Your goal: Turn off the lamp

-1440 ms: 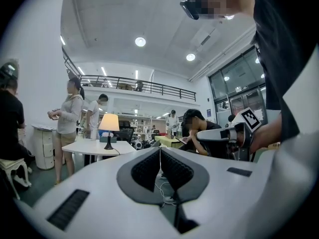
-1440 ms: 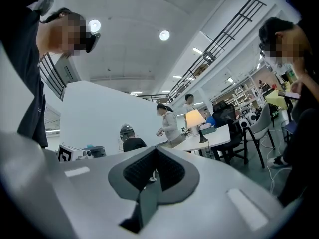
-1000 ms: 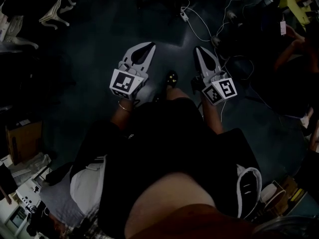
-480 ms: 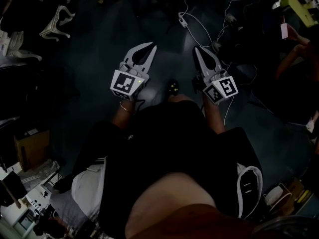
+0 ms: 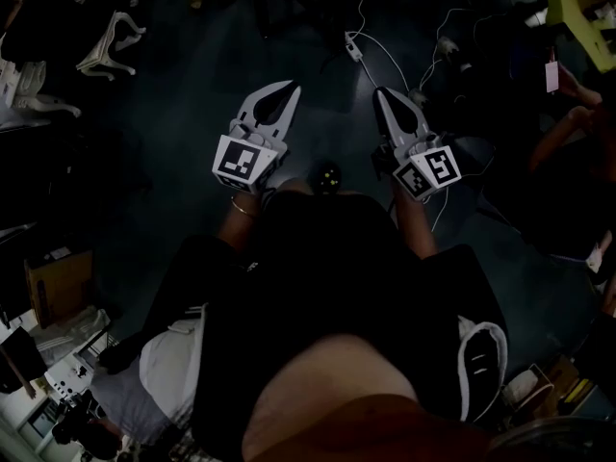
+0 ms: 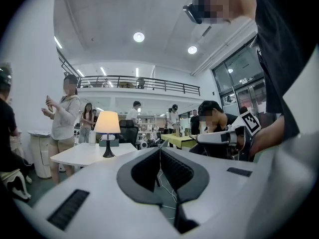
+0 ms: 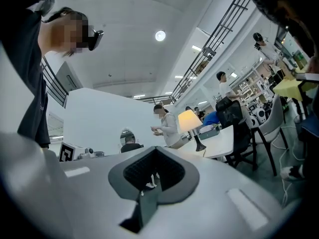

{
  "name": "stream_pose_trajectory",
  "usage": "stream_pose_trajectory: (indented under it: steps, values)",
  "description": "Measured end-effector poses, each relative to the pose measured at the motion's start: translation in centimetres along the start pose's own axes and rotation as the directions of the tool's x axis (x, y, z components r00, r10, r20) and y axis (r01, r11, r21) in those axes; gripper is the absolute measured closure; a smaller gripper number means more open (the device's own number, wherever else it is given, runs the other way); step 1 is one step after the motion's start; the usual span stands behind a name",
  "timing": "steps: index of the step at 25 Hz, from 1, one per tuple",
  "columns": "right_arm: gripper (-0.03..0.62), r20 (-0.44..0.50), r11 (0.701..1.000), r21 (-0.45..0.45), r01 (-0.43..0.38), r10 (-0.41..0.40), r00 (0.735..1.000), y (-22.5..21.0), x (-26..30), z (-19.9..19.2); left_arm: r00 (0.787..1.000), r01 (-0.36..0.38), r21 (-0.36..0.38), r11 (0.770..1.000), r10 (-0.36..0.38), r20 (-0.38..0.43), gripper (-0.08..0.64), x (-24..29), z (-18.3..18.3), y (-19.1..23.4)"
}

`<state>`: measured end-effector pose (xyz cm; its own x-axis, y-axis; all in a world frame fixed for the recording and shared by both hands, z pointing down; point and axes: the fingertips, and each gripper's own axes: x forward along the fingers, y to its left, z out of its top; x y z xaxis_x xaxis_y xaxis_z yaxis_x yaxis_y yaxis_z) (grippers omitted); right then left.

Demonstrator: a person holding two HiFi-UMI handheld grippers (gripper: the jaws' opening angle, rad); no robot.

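left claw point(image 6: 160, 149): together, empty | right claw point(image 7: 155, 151): together, empty | lamp point(image 6: 107, 127): lit, upright on counter point(image 6: 79, 156), well apart ahead, between both claws' lines

— What is the lamp point(image 6: 107, 127) made of?
— The shade looks like matt cloth or paper, lit from within. The stem is dark and dull. The table point(image 6: 75, 156) is smooth and white.
— And the tools?
— The left gripper point(image 6: 160, 150) and right gripper point(image 7: 155, 150) have matt pale-grey plastic shells with dark ribbed pads point(image 6: 144, 169). The floor point(image 5: 183, 104) is dark and smooth.
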<state>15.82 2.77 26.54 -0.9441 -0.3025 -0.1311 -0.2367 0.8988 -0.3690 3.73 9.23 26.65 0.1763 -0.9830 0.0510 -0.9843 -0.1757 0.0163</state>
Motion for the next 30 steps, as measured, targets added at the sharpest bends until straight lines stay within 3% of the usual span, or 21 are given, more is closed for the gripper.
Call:
stream_pose_trajectory:
  steps: [4,15,21,25,30]
  values:
    - [0.592,0.012,1.000,0.011,-0.002,0.002,1.000,-0.9,0.3,0.4,1.000,0.005,0.048,0.999,-0.004,-0.010,0.552,1.1,-0.1,-0.2]
    - [0.592,-0.014,1.000,0.014,0.005,-0.005,1.000,-1.0,2.5,-0.7,1.000,0.008,-0.029,1.000,-0.009,-0.016,0.552,1.8,-0.1,2.7]
    - [0.592,-0.023,1.000,0.011,0.012,-0.011,1.000,-1.2,4.5,-0.9,0.999,0.043,0.025,0.999,-0.042,-0.024,0.552,3.2,-0.4,4.3]
    - [0.592,-0.006,0.999,0.044,0.014,-0.014,1.000,-0.6,6.9,-1.1,0.998,0.056,-0.026,0.998,-0.057,-0.035,0.552,3.2,-0.6,6.4]
    - [0.592,-0.024,0.997,0.027,0.073,-0.072,0.997,-1.0,9.5,-2.1,0.996,0.067,-0.010,0.998,-0.067,-0.053,0.552,2.9,-1.7,10.2]
